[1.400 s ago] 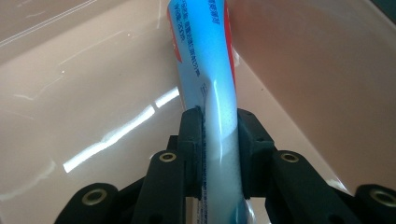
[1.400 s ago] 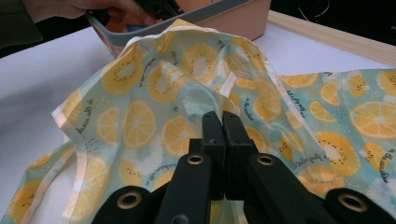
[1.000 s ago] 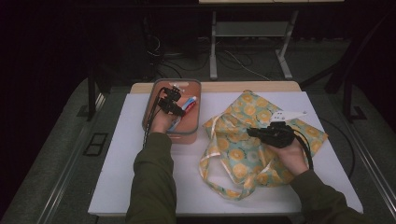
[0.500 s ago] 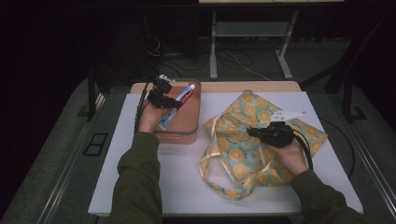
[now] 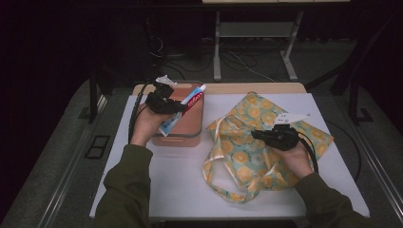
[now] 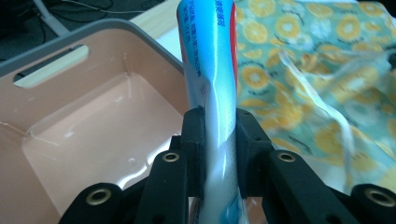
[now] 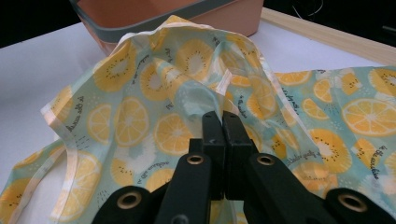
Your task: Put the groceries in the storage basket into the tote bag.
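Two grippers up top: left gripper (image 5: pixel 179 105) holds toothpaste (image 5: pixel 183 110) over the bin (image 5: pixel 190 137), right gripper (image 5: pixel 260 135) pinches the bag (image 5: pixel 247 156). Left view: jaws clamped on the tube (image 6: pixel 215 70). Right view: jaws shut on fabric (image 7: pixel 140 116).

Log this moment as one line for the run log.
left gripper: shut on toothpaste tube, above pink bin | right gripper: shut on fruit-print bag | bag on table

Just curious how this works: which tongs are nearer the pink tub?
Left. The left tongs hold the toothpaste tube right above the pink tub; the right tongs are off beside it, pinching the lemon-print bag.
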